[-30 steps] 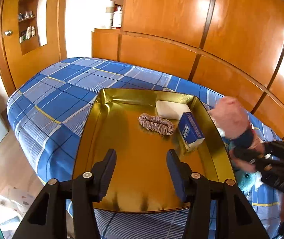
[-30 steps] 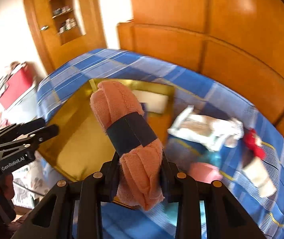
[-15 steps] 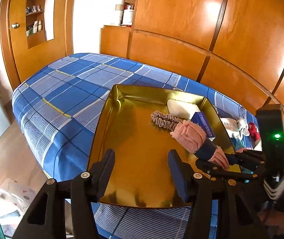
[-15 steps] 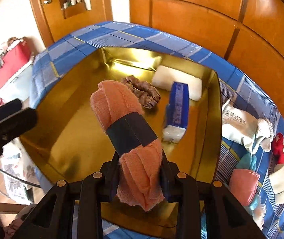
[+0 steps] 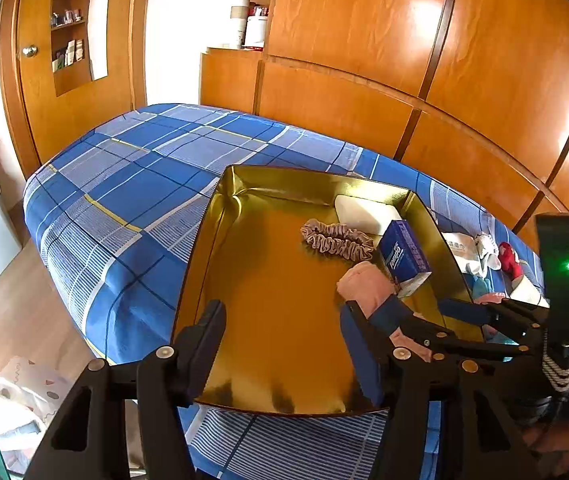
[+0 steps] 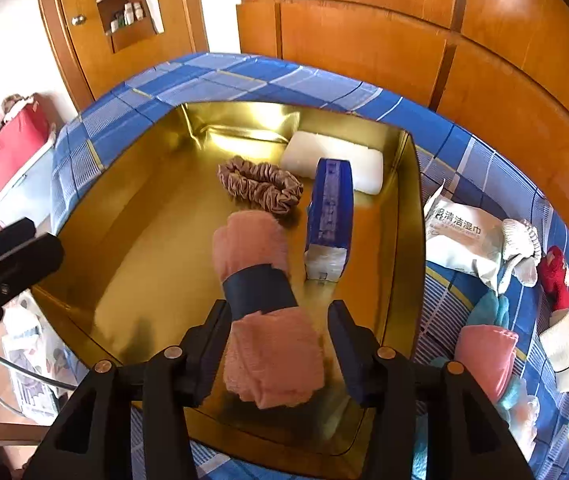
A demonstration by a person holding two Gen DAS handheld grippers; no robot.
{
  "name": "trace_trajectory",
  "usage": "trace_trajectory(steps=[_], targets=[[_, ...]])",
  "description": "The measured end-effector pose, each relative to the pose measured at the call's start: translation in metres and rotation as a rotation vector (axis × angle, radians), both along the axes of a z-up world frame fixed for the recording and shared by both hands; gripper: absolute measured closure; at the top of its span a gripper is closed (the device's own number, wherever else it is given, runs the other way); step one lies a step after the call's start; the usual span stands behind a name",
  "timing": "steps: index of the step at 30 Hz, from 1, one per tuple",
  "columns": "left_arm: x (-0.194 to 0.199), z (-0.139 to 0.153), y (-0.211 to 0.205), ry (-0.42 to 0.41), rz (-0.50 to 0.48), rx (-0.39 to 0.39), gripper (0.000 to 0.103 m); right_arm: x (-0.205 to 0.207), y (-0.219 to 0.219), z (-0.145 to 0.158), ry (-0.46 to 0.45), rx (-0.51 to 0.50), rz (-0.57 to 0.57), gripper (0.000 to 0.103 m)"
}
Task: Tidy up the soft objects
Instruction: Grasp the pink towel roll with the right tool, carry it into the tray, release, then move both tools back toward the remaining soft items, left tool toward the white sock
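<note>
The right gripper (image 6: 278, 334) had just been opening, its jaws apart around the rolled pink towel with a navy band (image 6: 260, 280), which lay in the gold metal tray (image 6: 132, 208). The left gripper (image 5: 280, 350) hung open and empty over the tray.

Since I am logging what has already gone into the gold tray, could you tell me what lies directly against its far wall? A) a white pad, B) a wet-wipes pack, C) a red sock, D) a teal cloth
A: the white pad lies inside the gold tray against its far wall, behind the scrunchie and the blue box.
</note>
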State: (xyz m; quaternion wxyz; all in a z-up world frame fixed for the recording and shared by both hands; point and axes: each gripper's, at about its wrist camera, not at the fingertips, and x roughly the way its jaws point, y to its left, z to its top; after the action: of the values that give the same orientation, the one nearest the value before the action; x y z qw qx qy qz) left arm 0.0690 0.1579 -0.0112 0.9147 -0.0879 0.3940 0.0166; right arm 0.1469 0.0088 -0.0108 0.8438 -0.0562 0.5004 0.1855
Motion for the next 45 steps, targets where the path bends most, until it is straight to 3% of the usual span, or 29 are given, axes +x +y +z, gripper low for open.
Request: trace_trajectory(steps=[13,22,35,45], targets=[[-0.005,0.005,-0.016,-0.008,-0.043,0.036,0.034,-0.023,-0.031,0.033,-0.11,0.039,-0.071,0.052],[-0.008,0.011,-0.034,-0.024,-0.09,0.056,0.026,-0.031,-0.086,0.043,-0.15,0.041,-0.179,0.052],[-0.007,0.016,-0.076,-0.027,-0.201,0.094,0.023,-0.044,-0.212,0.038,-0.161,-0.014,-0.412,0.052],[-0.002,0.017,-0.125,-0.022,-0.322,0.142,0.023,-0.063,-0.317,0.019,-0.165,-0.036,-0.655,0.052]])
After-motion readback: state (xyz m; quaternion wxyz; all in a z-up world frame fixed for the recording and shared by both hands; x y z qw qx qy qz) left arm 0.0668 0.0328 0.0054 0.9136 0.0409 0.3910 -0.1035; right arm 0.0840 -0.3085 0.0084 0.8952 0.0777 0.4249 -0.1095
